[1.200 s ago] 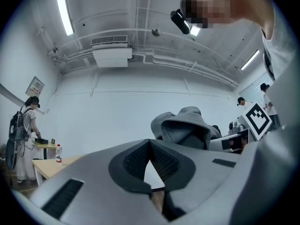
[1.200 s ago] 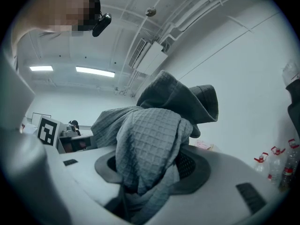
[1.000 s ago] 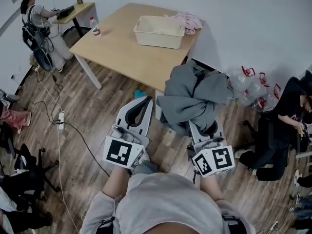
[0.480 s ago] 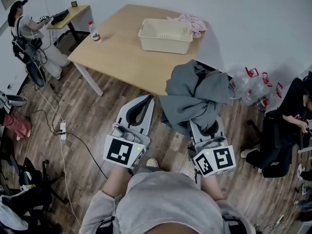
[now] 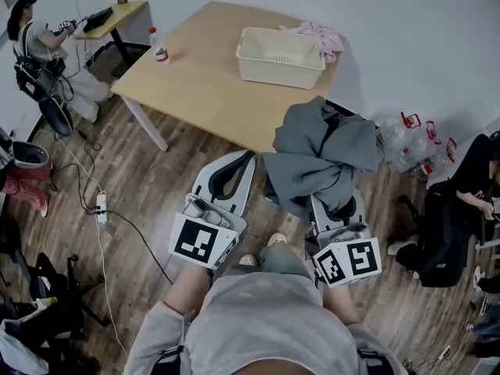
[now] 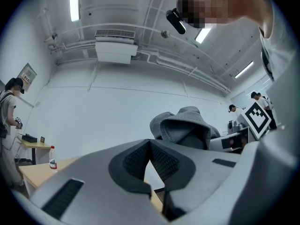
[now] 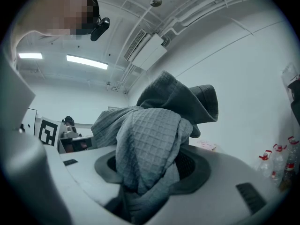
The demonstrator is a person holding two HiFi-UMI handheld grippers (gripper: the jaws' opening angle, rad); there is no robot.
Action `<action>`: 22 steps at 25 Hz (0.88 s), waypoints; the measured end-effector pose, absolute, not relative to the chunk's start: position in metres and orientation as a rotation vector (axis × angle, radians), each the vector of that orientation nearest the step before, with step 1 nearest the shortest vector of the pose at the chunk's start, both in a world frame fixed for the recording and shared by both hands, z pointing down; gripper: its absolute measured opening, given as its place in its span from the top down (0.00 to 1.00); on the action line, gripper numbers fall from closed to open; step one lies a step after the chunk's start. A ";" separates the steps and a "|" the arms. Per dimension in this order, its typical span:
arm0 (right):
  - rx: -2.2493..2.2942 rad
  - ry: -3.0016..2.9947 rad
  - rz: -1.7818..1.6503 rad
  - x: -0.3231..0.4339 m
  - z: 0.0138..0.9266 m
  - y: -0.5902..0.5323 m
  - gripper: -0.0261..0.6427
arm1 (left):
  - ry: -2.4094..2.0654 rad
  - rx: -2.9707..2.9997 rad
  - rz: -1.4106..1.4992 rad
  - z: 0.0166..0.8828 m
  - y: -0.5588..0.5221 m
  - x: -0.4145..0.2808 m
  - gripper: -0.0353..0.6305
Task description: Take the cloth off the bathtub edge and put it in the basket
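Head view hid the right gripper's [image 7: 152, 165] fingertips under the grey waffle-weave cloth [image 5: 320, 151]. Right gripper view filled that in: cloth bunched between the pads, jaws spread wide and clamped on it, the rest heaped over the fingertips. Left gripper [image 5: 238, 165]: its own view showed the pads meeting at the tips, nothing between. Only head view showed the cream perforated plastic basket [image 5: 281, 57], well ahead of both sets of fingertips on the light wooden table [image 5: 195, 84]. It looked empty, with crumpled pink fabric [image 5: 316, 36] just behind it, outside. Ceiling strip light [image 6: 74, 3] and air-conditioning unit [image 6: 115, 50] showed only in the gripper views. Wood-plank floor [image 5: 156, 186] lay below the fingers. Clear jugs with red handles [image 5: 410, 143] stood right of the right fingers, by the white wall.
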State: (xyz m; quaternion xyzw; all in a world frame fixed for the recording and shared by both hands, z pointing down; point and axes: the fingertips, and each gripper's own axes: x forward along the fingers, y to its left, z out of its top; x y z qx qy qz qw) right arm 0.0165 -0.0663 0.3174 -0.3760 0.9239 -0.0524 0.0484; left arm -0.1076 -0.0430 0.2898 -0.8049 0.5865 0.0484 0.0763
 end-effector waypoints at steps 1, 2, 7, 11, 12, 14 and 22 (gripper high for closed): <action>-1.146 2.818 -0.161 0.015 0.318 -0.069 0.64 | 1.764 -2.414 0.146 0.291 -0.046 -0.110 0.95; -1.145 2.820 -0.164 0.013 0.318 -0.073 0.64 | 1.770 -2.415 0.147 0.291 -0.049 -0.113 0.95; -1.130 2.824 -0.184 -0.001 0.321 -0.101 0.64 | 1.797 -2.403 0.133 0.294 -0.070 -0.128 0.95; -1.107 2.828 -0.185 -0.017 0.323 -0.126 0.64 | 1.822 -2.380 0.126 0.295 -0.092 -0.146 0.95; -1.101 2.829 -0.186 -0.022 0.323 -0.133 0.63 | 1.827 -2.376 0.123 0.295 -0.099 -0.150 0.95; -1.092 2.830 -0.192 -0.030 0.324 -0.150 0.64 | 1.833 -2.372 0.120 0.296 -0.115 -0.156 0.95; -1.068 2.826 -0.178 -0.041 0.320 -0.225 0.64 | 1.830 -2.361 0.124 0.289 -0.190 -0.167 0.95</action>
